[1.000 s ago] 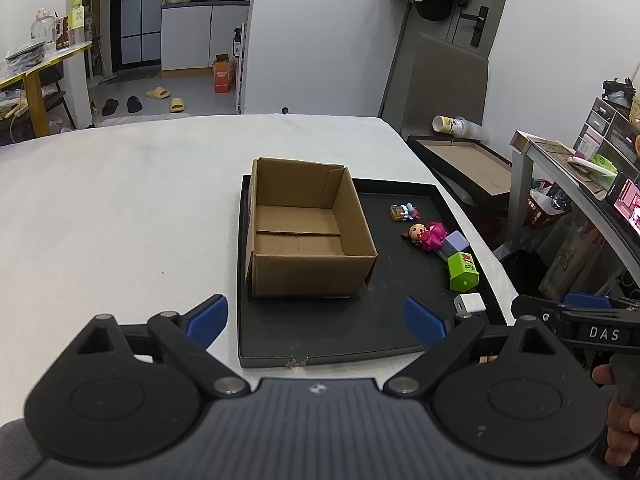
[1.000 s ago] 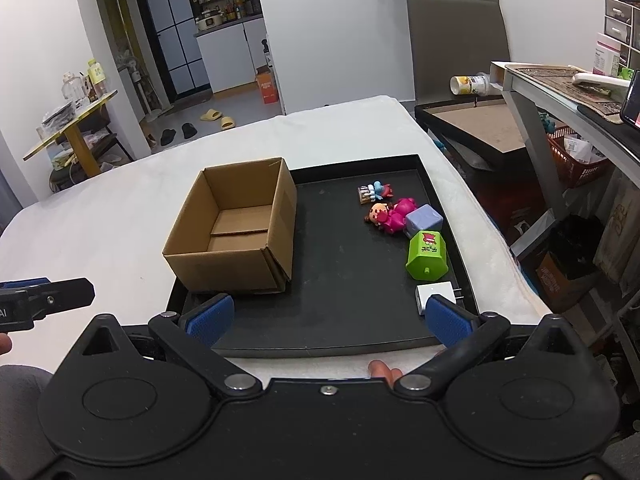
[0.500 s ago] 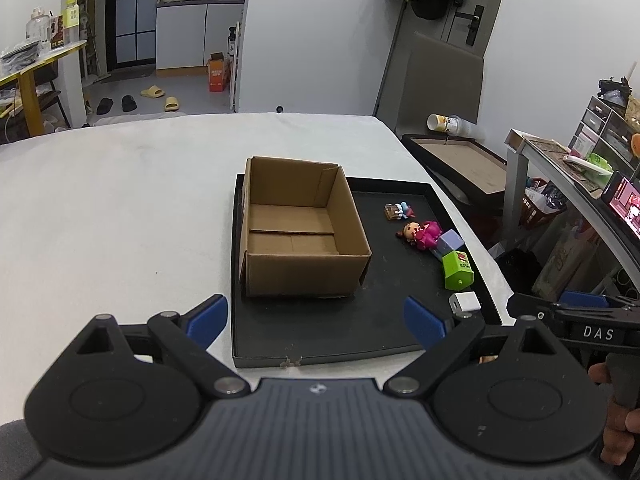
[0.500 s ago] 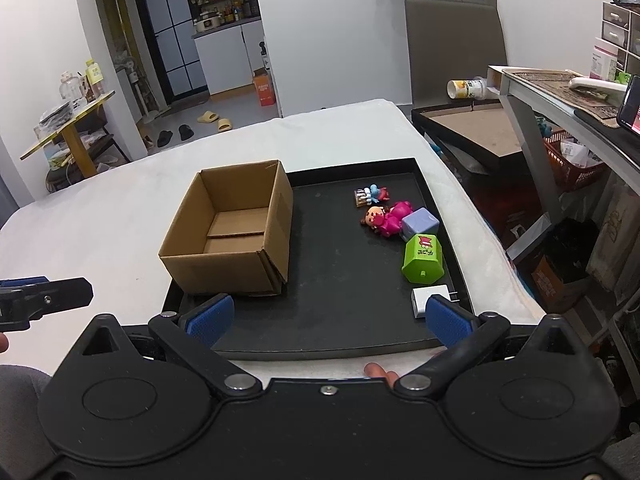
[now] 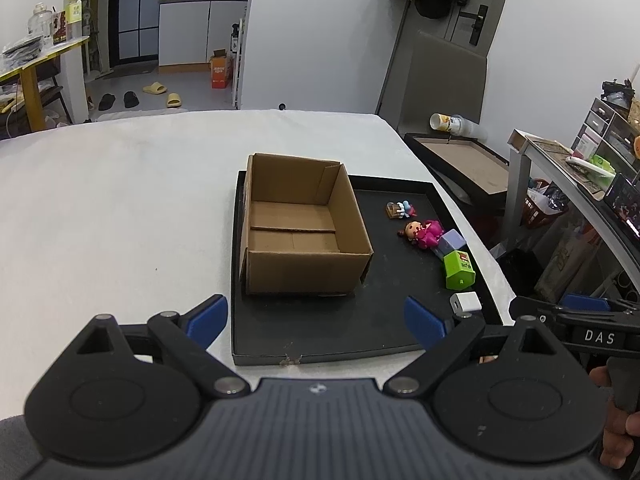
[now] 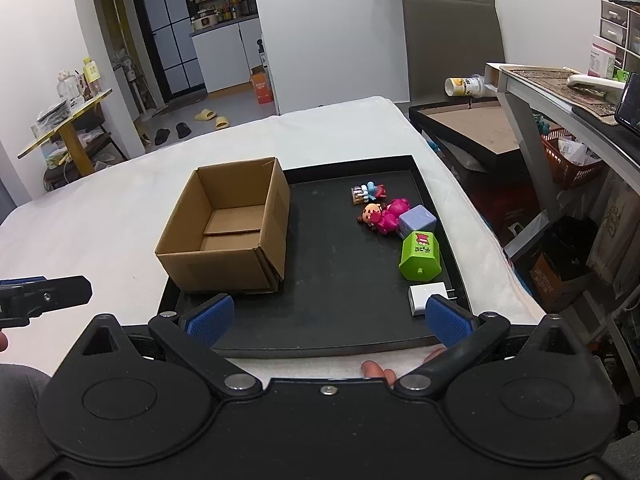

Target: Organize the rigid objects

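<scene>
I judge nothing is sorted yet: the open brown cardboard box (image 6: 224, 224) on the black tray (image 6: 320, 332) is empty. The small figurine (image 6: 367, 192), pink doll (image 6: 382, 214), lilac cube (image 6: 416, 220), green plastic block (image 6: 420, 256) and white charger (image 6: 424, 296) all lie loose on the tray's right side. My left gripper (image 5: 316, 320) and right gripper (image 6: 326, 318) hover spread wide near the tray's front edge, holding nothing.

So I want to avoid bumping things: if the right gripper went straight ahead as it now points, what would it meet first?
Probably the black tray floor between the cardboard box and the toys. The open right gripper points at that bare strip; depth is uncertain, and its right finger passes near the white adapter.
</scene>
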The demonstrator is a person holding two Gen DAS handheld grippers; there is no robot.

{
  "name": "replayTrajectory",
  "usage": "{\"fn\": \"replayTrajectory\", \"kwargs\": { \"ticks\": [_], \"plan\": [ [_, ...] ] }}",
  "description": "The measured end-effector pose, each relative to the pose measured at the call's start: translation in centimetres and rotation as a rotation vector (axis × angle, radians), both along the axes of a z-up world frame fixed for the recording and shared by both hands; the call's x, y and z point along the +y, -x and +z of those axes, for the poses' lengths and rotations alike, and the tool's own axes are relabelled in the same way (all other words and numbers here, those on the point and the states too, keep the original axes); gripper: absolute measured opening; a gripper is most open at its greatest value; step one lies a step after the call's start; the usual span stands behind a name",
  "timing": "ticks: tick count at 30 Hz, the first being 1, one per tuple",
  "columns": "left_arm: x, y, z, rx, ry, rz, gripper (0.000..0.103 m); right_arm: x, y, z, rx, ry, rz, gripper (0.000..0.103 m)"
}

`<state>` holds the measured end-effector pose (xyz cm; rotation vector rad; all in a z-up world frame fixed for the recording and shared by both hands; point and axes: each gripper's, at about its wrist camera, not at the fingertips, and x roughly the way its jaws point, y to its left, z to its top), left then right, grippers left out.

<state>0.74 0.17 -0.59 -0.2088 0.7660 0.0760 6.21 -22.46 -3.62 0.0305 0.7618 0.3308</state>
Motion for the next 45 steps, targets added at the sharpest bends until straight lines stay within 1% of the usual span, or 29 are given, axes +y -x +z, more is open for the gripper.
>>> {"fn": "replayTrajectory", "kwargs": {
  "ticks": [4,18,26,30,35,39,45],
  "plan": [
    [0.1,0.1,0.1,-0.009,-0.002,0.002,0.094,0.1,-0.1,0.1,0.002,0.0,-0.003,0.103],
    [0.2,0.1,0.1,-0.008,0.008,0.003,0.094,0.2,0.0,0.2,-0.008,0.006,-0.004,0.103],
    [0.4,-0.3,-0.2,0.001,0.022,0.013,0.094,0.1,-0.1,0.0,0.003,0.007,-0.014,0.103],
    [0.7,-0.8,-0.2,0.007,0.031,0.024,0.094,-0.2,-0.6,-0.2,0.016,0.005,-0.035,0.103],
    [1.0,-1.5,-0.5,0.009,0.044,0.036,0.094,-0.3,-1.5,-0.6,0.03,0.025,-0.059,0.103],
    [1.4,-2.3,-0.7,0.016,0.059,0.048,0.094,0.1,-2.7,-0.6,0.049,0.058,-0.067,0.103],
    [2.2,-3.5,-0.9,0.019,0.074,0.065,0.094,0.8,-3.9,-0.8,0.072,0.071,-0.075,0.103]
  ]
}}
